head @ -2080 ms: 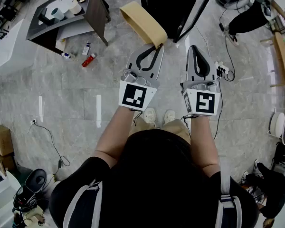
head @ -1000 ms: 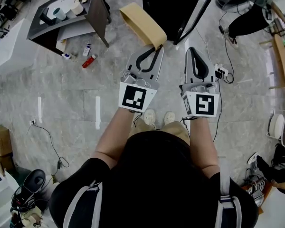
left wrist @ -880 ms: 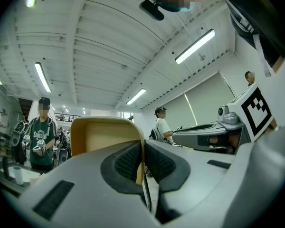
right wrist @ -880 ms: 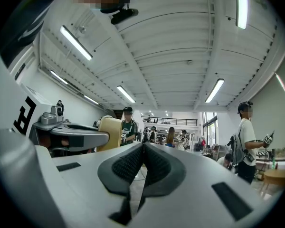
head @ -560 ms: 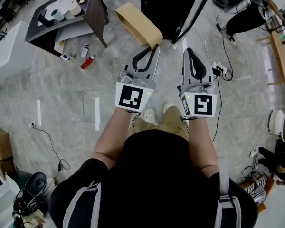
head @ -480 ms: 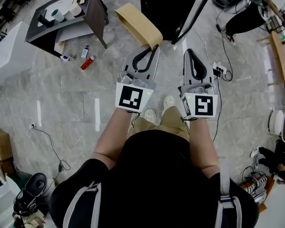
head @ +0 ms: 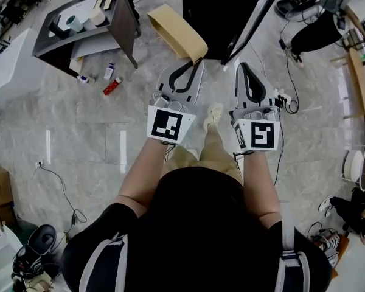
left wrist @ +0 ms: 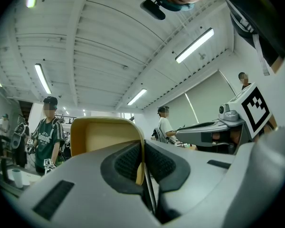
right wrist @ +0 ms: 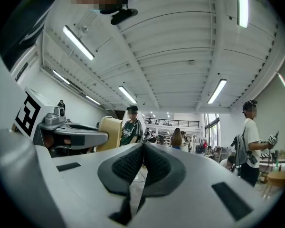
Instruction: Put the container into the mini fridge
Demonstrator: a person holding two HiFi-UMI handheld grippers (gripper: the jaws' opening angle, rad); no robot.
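In the head view my left gripper (head: 197, 64) is shut on the rim of a tan, open-topped container (head: 176, 29), which sticks out ahead and to the left over the floor. The left gripper view shows the container (left wrist: 107, 134) from close up, its thin wall pinched between the pads of the left gripper (left wrist: 142, 161). My right gripper (head: 246, 67) is beside it, shut and empty; its pads meet in the right gripper view (right wrist: 142, 156). Just ahead stands a black mini fridge (head: 219, 8) with its door (head: 252, 20) swung open.
A grey shelf unit (head: 118, 20) with rolls and cups stands at the upper left, with small bottles (head: 112, 86) on the floor beside it. A power strip and cable (head: 285, 99) lie to the right. A person (head: 319, 23) is at the upper right. My foot (head: 214, 114) is between the grippers.
I have stepped forward: one foot now shows ahead between the grippers and the floor has slid back. Both grippers keep their pose, and the left still holds the container.
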